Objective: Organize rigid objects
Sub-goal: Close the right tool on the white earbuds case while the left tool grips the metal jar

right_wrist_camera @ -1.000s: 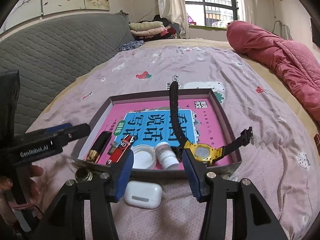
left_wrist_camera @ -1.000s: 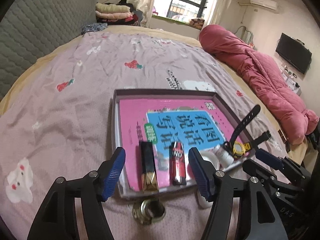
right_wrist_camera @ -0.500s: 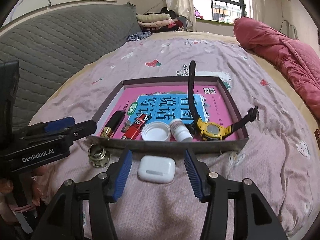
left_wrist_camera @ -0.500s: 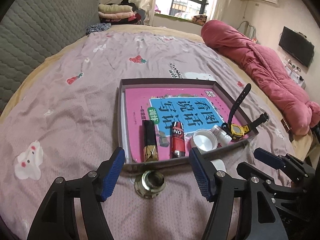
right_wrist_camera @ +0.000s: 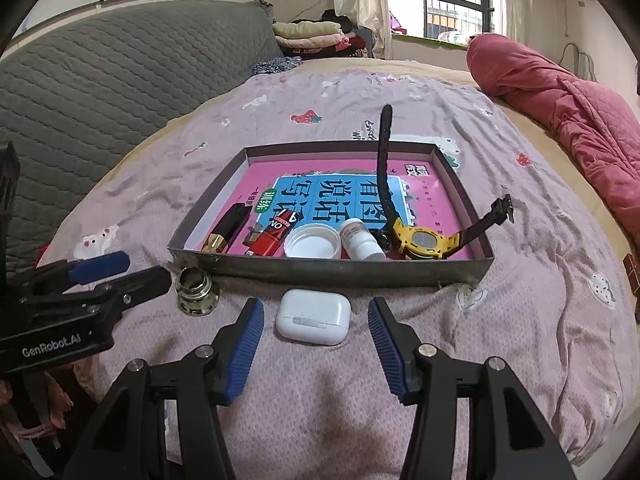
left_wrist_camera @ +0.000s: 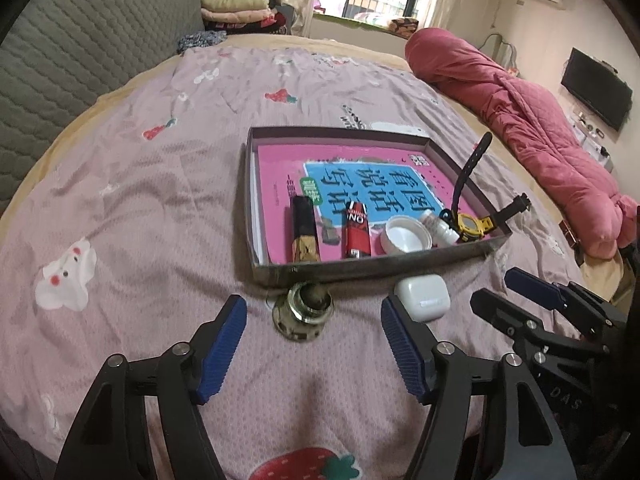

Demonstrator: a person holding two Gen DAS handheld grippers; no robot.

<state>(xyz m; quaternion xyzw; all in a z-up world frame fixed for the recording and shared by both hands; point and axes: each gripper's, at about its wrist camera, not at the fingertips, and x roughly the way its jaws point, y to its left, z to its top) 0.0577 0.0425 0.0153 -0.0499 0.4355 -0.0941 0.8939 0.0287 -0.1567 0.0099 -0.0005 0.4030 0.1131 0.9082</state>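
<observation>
At the bottom of each frame, the left gripper (left_wrist_camera: 312, 348) and right gripper (right_wrist_camera: 316, 344) gape wide, fingers empty. Centre frame, a white glossy earbud case (right_wrist_camera: 313, 317) and brass-coloured metal fitting (left_wrist_camera: 303, 311) lie on the bed (left_wrist_camera: 140, 208), just before the grey tray (right_wrist_camera: 332, 272) holding a red "ON" can (right_wrist_camera: 276, 233) and yellow watch (right_wrist_camera: 424, 240)

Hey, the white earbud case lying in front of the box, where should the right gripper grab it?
Grip the white earbud case across its two short rounded ends, coming down from above. It lies flat on the bedsheet, already centred between the open right gripper jaws.
</observation>
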